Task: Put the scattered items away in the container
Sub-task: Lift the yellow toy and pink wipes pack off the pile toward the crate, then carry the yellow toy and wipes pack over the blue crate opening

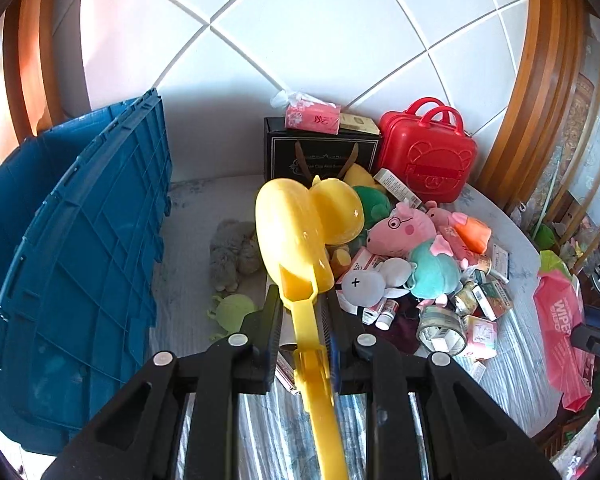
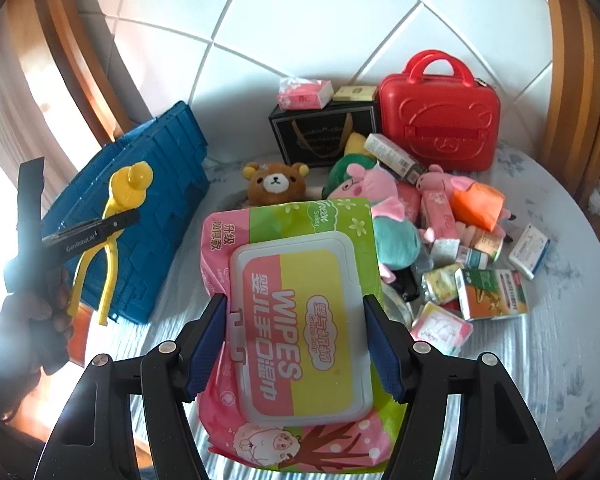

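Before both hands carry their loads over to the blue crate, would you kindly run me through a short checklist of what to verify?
1. Left gripper shut on the yellow scoop tongs: ok, jaws clamp the handle.
2. Right gripper shut on the wipes pack: ok, both pads press its sides.
3. Wipes pack lifted free of the toy pile: cannot tell, the pack hides what lies under it.
4. Blue crate within view and beside the left hand's load: ok.
5. Crate opening free to receive items: cannot tell, only its ribbed outside wall and lid show.
6. Tongs clear of the grey plush: ok, it lies apart on the table.
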### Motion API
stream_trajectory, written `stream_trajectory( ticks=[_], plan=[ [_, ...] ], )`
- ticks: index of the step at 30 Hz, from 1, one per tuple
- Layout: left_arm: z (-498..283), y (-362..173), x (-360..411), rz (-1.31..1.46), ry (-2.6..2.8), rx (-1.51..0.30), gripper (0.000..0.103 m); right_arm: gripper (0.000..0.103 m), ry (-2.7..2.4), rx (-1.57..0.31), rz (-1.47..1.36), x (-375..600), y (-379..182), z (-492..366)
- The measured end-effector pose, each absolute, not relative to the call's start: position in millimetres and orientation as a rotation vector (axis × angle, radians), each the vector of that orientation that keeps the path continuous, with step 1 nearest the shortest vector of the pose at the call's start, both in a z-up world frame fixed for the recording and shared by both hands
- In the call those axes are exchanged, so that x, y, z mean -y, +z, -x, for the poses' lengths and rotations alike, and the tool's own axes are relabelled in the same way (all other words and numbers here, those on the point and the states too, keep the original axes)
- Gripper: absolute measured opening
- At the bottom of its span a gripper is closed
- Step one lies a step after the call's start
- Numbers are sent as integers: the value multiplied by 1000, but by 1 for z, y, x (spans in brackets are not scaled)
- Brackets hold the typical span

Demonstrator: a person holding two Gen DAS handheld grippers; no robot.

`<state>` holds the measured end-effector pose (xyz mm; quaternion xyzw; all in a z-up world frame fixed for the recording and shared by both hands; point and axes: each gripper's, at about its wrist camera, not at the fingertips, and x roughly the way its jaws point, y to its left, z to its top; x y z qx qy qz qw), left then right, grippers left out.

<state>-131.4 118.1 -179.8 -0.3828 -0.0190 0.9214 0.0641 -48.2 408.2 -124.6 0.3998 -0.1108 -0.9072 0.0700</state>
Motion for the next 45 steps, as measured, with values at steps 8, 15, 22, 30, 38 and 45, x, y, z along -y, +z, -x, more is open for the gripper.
stream_trajectory(
  ticks=[8, 15, 22, 30, 38, 45],
  plan=[
    [116, -150, -127, 1110, 2779, 23, 19, 66, -2789, 322, -1142, -411, -98, 37],
    [105, -129, -128, 1079, 2780, -9, 19, 66, -2829, 322, -1111, -408, -82, 28],
    [99, -114, -126, 1042, 2754, -3, 19, 66, -2871, 310, -1098, -400, -67, 21],
    [95, -93, -112, 986, 2739, 1, 19, 66, -2913, 291, -1061, -379, -47, 19],
    [92, -74, -75, 929, 2750, 29, 19, 66, -2922, 299, -1046, -349, -38, 28],
    [90, -66, -30, 901, 2780, 87, 19, 66, -2918, 261, -1043, -313, -31, 43]
  ],
)
